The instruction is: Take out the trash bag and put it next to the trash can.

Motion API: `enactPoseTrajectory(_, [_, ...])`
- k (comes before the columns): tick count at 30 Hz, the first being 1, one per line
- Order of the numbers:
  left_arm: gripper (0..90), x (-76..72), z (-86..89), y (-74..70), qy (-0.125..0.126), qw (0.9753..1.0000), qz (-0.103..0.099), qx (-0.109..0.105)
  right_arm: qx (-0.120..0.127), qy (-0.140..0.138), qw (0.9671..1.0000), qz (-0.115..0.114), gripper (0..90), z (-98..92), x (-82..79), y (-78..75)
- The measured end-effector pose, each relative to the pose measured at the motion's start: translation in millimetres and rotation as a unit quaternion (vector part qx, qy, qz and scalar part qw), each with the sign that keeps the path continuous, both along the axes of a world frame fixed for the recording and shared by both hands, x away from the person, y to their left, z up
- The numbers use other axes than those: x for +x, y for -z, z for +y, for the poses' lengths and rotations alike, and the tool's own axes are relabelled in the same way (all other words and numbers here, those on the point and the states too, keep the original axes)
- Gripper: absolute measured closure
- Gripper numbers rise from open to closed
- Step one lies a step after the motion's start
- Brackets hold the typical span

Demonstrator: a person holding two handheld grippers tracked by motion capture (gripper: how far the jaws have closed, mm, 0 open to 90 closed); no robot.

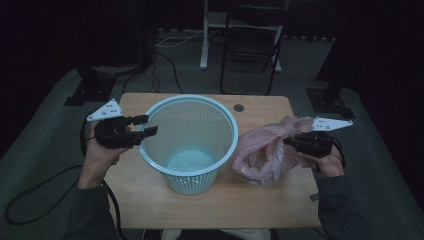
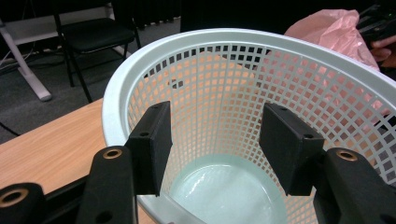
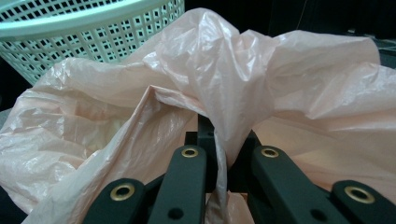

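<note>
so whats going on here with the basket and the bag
A person at a wooden table works a hand-held gripper in each hand. The right hand-held gripper is shut on a fold of a crumpled pink plastic bag, which sits on the table beside a pale blue mesh basket. The left hand-held gripper is open, its jaws straddling the basket's rim without gripping it. The basket looks empty.

No readable text, labels or numbers anywhere.
</note>
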State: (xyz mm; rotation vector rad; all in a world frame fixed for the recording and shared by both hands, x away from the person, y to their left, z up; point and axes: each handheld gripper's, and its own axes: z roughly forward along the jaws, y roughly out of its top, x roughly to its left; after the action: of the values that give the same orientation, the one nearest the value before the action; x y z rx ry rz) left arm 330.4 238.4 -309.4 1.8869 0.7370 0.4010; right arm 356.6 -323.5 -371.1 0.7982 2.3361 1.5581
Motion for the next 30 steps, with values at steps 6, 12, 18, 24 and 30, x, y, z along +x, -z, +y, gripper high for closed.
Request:
enactPoseTrajectory(6, [44.0, -0.1, 0.4, 0.1, -0.001, 1.0, 0.0, -0.001, -0.014, -0.002, 0.9998, 0.017, 85.7, 8.5, 7.9, 13.3])
enactPoseTrajectory(12, [43.8, 0.5, 0.2, 0.6, 0.0, 1.0, 0.002, 0.0, -0.029, -0.004, 0.9989, 0.036, 84.3, 13.7, 13.1, 24.9])
enactPoseTrajectory(18, [43.6, 0.5, -0.2, 0.7, 0.0, 1.0, 0.001, 0.0, -0.038, 0.003, 0.9982, 0.046, 80.9, 16.1, 17.0, 32.0])
enactPoseTrajectory(24, [43.5, 0.5, 0.5, 0.7, -0.001, 1.0, 0.002, -0.001, -0.061, 0.008, 0.9971, 0.045, 71.0, 17.3, 15.0, 30.4])
enactPoseTrajectory(30, [43.5, -0.2, 1.3, 0.2, -0.002, 1.0, 0.001, -0.003, -0.069, 0.019, 0.9968, 0.036, 57.1, 10.9, 9.4, 22.7])
